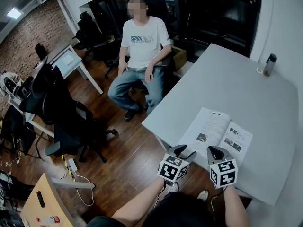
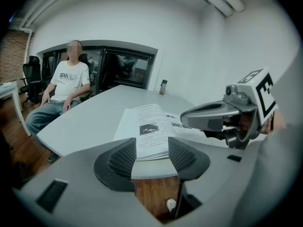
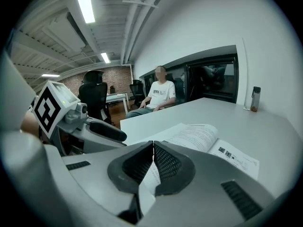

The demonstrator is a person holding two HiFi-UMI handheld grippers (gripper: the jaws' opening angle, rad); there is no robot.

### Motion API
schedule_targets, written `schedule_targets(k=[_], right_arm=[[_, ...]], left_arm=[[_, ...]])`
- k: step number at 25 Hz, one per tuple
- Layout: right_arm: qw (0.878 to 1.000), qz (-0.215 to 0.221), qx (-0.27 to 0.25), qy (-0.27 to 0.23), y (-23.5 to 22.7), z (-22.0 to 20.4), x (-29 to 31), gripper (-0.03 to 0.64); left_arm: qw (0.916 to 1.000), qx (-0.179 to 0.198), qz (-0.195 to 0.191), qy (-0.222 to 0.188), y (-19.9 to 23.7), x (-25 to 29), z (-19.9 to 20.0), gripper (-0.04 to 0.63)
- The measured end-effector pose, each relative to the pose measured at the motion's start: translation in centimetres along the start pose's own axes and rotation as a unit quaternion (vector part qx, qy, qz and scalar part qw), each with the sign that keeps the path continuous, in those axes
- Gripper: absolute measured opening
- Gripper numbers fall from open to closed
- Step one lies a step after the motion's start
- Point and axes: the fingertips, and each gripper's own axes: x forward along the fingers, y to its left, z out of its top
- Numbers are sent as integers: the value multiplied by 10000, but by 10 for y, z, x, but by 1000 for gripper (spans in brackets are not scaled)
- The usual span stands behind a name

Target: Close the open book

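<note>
The open book (image 1: 215,134) lies flat on the grey table (image 1: 251,84), near the table's front edge and just ahead of both grippers, its pages spread to either side of the spine, with printed text and small pictures showing. The left gripper (image 2: 151,156) hangs at the book's near-left corner with its jaws standing well apart; the stacked page edges show through the gap beyond them, but the pads press on nothing. The right gripper (image 3: 152,161) sits just beside it, over the book's near edge, its two ribbed jaws brought fully together with nothing caught between them. A strip of white page shows below the tips, though whether they touch the paper is hard to say from here. Both grippers point forward and somewhat down toward the book. At the far right corner of the table stands a dark bottle (image 1: 270,64) — well apart from the book — and beyond the table's far-left end a person (image 1: 142,46) in a white T-shirt and jeans sits on a chair.
</note>
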Motion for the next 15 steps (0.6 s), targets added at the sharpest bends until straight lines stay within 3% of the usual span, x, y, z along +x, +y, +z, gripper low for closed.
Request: schedule_targets(k=[1, 2, 6, 10, 15], right_arm=[[10000, 72, -39, 23, 6, 1, 7, 5], [9998, 138, -98, 58, 11, 1, 13, 104], [9974, 156, -604, 360, 26, -5, 35, 136], [9924, 9, -993, 721, 30, -16, 52, 254], [9767, -271, -1721, 1251, 24, -33, 60, 265]], left_arm=[[10000, -2, 31, 19, 6, -3, -2, 219], [10000, 2, 76, 37, 13, -6, -5, 202], [9996, 14, 256, 71, 33, -17, -11, 5], [9998, 10, 122, 161, 36, -21, -15, 5], [9997, 70, 79, 234, 42, -20, -18, 5]])
